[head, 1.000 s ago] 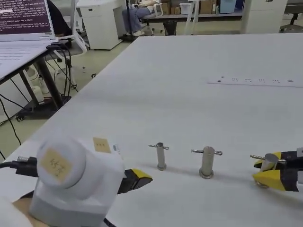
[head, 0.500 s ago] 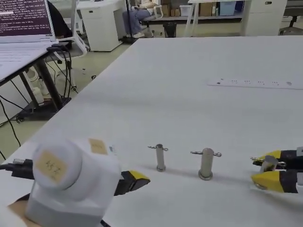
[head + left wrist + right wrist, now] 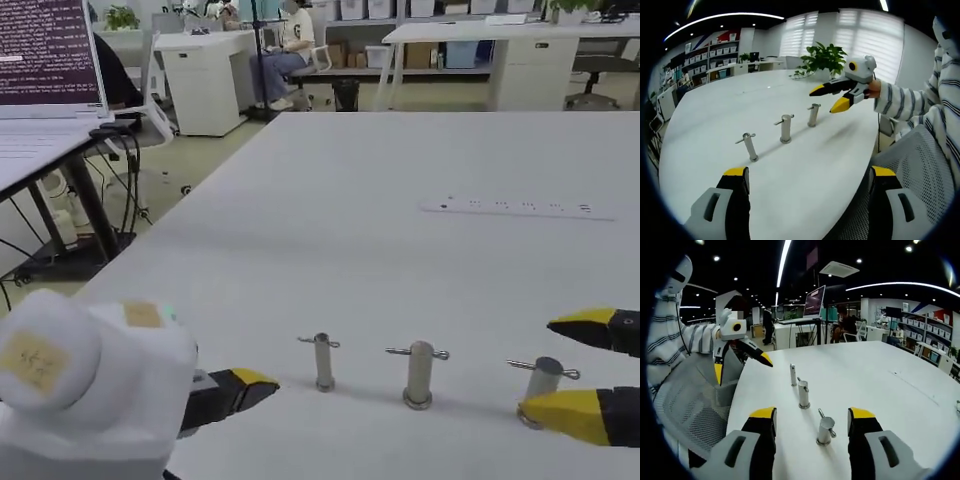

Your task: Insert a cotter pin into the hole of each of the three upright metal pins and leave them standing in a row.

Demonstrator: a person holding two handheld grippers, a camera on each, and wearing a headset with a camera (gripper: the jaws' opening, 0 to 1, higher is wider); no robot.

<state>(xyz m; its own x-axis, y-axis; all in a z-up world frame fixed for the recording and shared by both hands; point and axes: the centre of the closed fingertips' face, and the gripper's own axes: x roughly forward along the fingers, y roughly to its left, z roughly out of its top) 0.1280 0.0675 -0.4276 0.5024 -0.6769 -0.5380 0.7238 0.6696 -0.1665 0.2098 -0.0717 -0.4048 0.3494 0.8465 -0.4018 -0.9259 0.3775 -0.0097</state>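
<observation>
In the head view the right claw (image 3: pixel 538 367), at about 4 o'clock, stands wide with its yellow jaws either side of the right-end pin (image 3: pixel 543 384). I judge the danger lies there: a jaw clipping that pin on the way out, or snagging its cotter pin (image 3: pixel 541 368), would tip it and break the row. The left claw (image 3: pixel 250 385), at 7 o'clock, shows one jaw tip here, so its spread cannot be told in this view. The middle pin (image 3: pixel 418 375) and left-end pin (image 3: pixel 323 362) stand upright on the white worktop (image 3: pixel 400 230), each with a thin wire crossing near its head. In the left gripper view the left claw (image 3: pixel 808 172) is wide and empty, with the row running away toward 1 o'clock; a careless forward sweep could bowl it over. In the right gripper view the right claw (image 3: pixel 812 414) brackets the right-end pin (image 3: pixel 826 429), with no contact that I can make out. The pin is short, smooth grey metal on a small flared foot, so it looks easy to topple.
</observation>
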